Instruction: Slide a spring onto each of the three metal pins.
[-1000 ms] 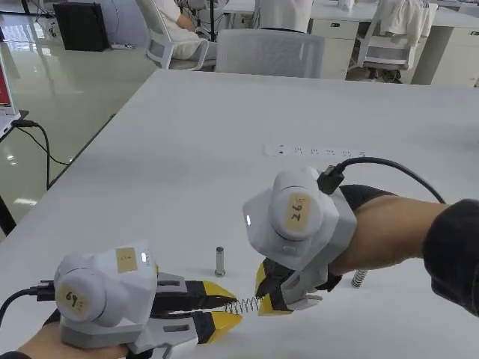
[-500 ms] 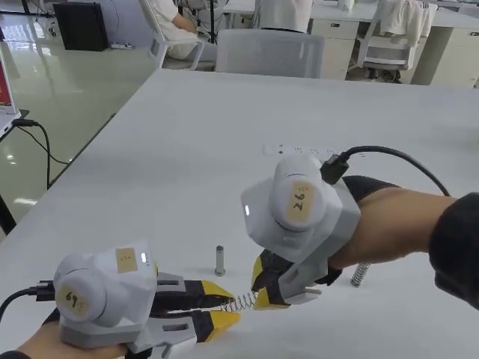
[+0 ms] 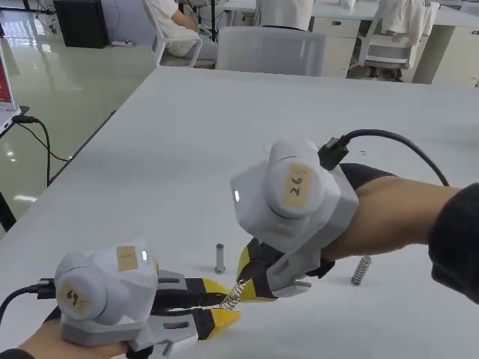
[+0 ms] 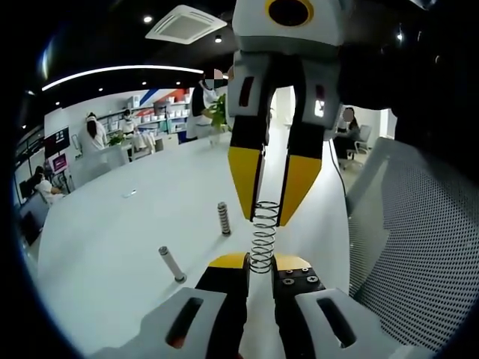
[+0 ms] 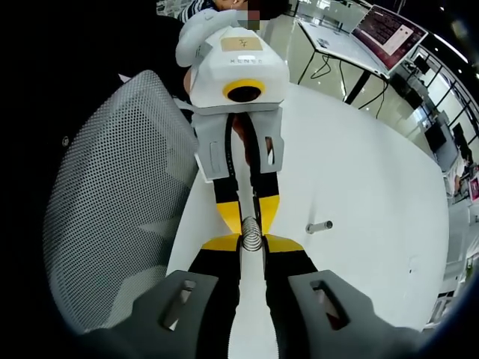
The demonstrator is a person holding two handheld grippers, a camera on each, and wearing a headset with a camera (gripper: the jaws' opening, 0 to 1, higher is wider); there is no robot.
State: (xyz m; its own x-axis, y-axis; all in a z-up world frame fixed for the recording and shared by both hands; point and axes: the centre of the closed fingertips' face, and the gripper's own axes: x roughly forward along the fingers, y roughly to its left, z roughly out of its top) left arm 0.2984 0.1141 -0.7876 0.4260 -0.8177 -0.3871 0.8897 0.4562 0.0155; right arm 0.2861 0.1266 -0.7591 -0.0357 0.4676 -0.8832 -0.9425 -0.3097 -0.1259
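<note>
Spanning the gap between both grippers, one spring (image 4: pixel 262 235) is held just above the worktop (image 3: pixel 187 149). The left gripper (image 4: pixel 259 263) is closed narrowly on one end, and the right gripper (image 5: pixel 253 241) pinches the other. A bare metal pin (image 3: pixel 220 259) stands upright just beyond. A second spring (image 3: pixel 361 270) sits well apart.

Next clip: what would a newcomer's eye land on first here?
A single spring is held between both grippers over the white table. The left gripper is shut on one end and the right gripper on the other. Beside them a bare metal pin stands on the table, and a second spring stands a little farther off.
</note>
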